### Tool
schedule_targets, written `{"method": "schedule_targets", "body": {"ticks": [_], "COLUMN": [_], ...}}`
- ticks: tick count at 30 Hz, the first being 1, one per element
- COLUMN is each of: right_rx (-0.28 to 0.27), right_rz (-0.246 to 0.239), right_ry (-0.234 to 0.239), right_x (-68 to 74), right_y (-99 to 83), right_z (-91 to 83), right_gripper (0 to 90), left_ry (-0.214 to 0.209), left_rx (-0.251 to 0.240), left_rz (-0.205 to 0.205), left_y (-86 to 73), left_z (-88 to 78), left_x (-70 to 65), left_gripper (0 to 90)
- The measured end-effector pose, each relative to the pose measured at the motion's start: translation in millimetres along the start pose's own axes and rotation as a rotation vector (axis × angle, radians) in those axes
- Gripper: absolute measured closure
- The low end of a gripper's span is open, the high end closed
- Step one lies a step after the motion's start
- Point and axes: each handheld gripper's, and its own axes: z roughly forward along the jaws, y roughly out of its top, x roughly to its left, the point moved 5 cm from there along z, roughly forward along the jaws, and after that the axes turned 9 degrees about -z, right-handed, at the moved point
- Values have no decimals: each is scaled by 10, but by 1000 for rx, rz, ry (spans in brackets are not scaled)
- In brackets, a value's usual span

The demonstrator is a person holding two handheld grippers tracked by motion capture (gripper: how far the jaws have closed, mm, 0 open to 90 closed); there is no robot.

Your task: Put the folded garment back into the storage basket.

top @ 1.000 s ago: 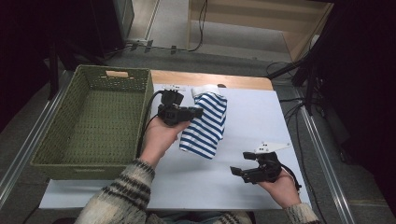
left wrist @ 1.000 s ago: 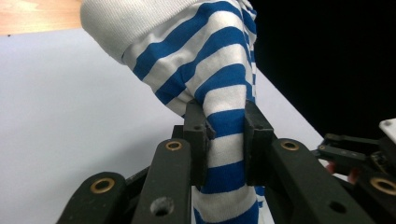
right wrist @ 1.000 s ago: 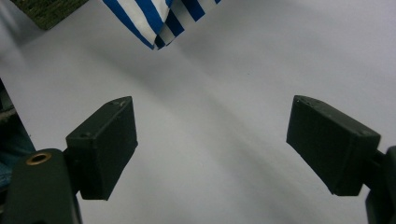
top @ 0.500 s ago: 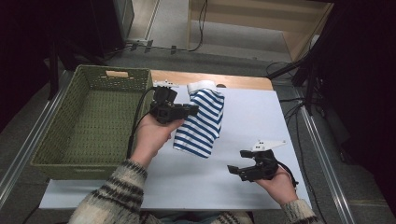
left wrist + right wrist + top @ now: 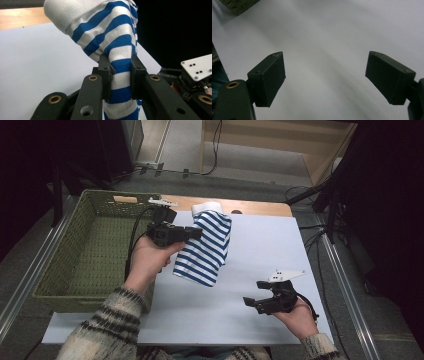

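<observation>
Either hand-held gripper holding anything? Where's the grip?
Left hand-held gripper pinches a fold of the striped sock mid-length. Right hand-held gripper is open, empty.

Left gripper, centre-left of the high view, has its jaws clamped; right gripper, lower right, jaws spread wide.

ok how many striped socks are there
1. A blue-and-white striped sock hangs over the white table, pinched by the left gripper beside the green basket. A second one could be folded inside it.
</observation>
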Motion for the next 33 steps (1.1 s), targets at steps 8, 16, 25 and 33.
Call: {"method": "schedule_targets", "body": {"ticks": [8,16,25,33], "right_rx": [-3,-2,-6,-2], "right_rz": [2,1,17,22], "right_ry": [-2,-3,-2,-8], "right_x": [-2,3,-16,-22], "right_y": [-8,-24,-46,-58], "right_z": [-9,-14,-21,-18], "right_gripper": [146,146,146,146], "left_ry": [-6,5,10,19], "left_rx": [-11,-15,-26,-55], "left_rz": [2,11,-18,-40], "left_y": [70,138,186,219], "left_z": [-143,-277,-414,-587], "left_x": [85,166,343,485], "left_gripper": [770,770,770,770]}}
